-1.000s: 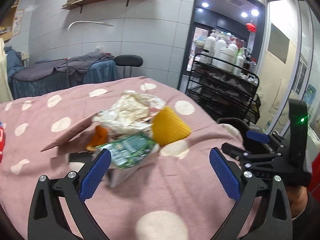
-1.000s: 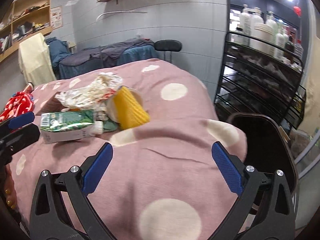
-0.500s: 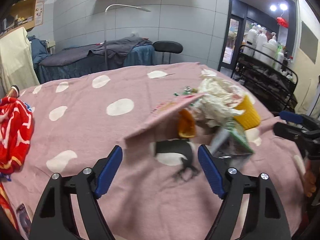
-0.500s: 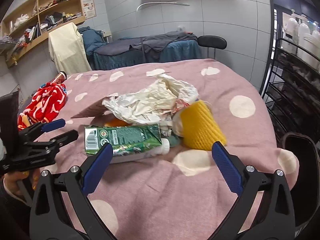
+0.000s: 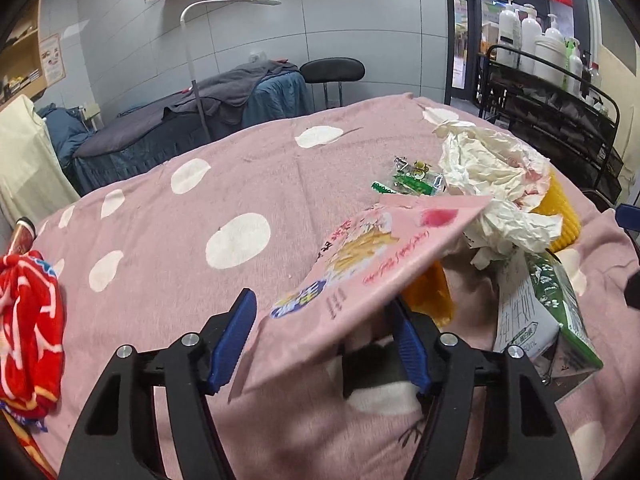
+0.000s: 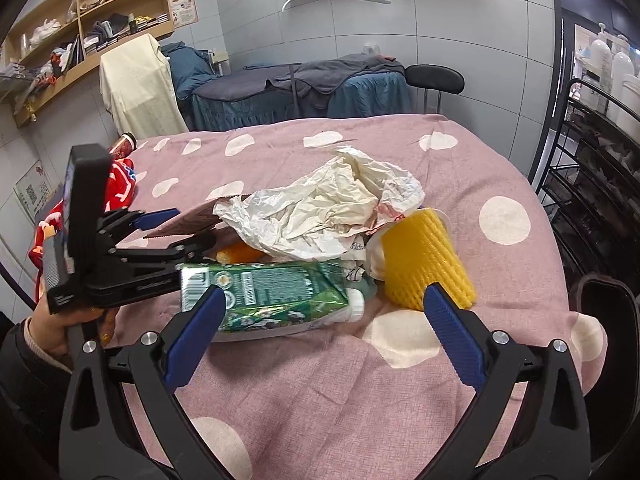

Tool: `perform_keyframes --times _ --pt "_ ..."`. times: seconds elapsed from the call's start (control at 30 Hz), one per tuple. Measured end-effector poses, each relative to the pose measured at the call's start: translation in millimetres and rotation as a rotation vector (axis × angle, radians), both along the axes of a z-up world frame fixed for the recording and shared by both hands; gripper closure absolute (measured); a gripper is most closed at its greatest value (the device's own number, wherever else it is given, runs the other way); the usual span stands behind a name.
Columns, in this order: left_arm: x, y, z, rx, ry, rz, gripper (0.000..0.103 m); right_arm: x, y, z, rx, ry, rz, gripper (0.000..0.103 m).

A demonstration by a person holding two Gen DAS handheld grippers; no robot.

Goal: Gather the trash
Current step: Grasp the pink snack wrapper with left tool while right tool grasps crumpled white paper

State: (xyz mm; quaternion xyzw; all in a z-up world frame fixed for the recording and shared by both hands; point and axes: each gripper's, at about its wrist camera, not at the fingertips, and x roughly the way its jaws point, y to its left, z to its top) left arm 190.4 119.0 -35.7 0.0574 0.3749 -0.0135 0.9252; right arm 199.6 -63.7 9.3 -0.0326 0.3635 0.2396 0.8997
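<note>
On the bed, a pink dotted blanket (image 6: 320, 380) carries the whole heap of rubbish, bunched together near the corner closest to a dark bin (image 6: 612, 320) at the bedside, which I judge is where the pile is meant to go. Biggest in the heap is the crumpled white paper (image 6: 320, 212), lying on top and half covering the rest. Under its near edge lies a green carton (image 6: 264, 296) on its side, its cap end pointing toward the yellow ribbed cup (image 6: 428, 268), which lies tipped beside it. A flat pink packet (image 5: 360, 280) sticks out from the far side of the pile, one end raised off the blanket, and that free end is likely why it is being taken first. A small green wrapper (image 5: 408, 184) lies loose behind the paper.

The left gripper (image 5: 324, 340) straddles the packet's raised end; its jaws are closing with the packet between them, the pads not yet visibly pressing on it. The right gripper (image 6: 320, 332) hovers wide open above the carton and cup, gripping nothing, apparently waiting its turn. A red cloth (image 5: 28, 320) lies well apart at the blanket's edge.
</note>
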Motion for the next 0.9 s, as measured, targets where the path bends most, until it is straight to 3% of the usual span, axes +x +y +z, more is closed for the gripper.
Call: perform_keyframes --times 0.13,0.27,0.37,0.5,0.9 --pt "6.9 -6.6 -3.0 -0.013 0.022 -0.01 0.056 1.1 4.2 -0.6 -0.014 -0.007 0.004 0.005" --pt "9.3 -8.6 -8.2 -0.027 0.041 0.003 0.083 5.5 6.2 0.0 -0.015 -0.008 0.0 0.005" --pt "7.9 -3.2 -8.6 -0.049 0.03 0.028 0.091 8.6 6.1 0.0 -0.014 -0.009 -0.004 0.005" --pt "-0.2 11.5 -2.0 -0.129 0.002 0.073 0.095 10.4 6.0 -1.0 -0.016 -0.009 -0.01 0.005" --pt "-36.4 25.8 19.7 -0.21 -0.113 0.172 0.099 19.9 31.0 11.3 -0.036 -0.049 0.034 0.005"
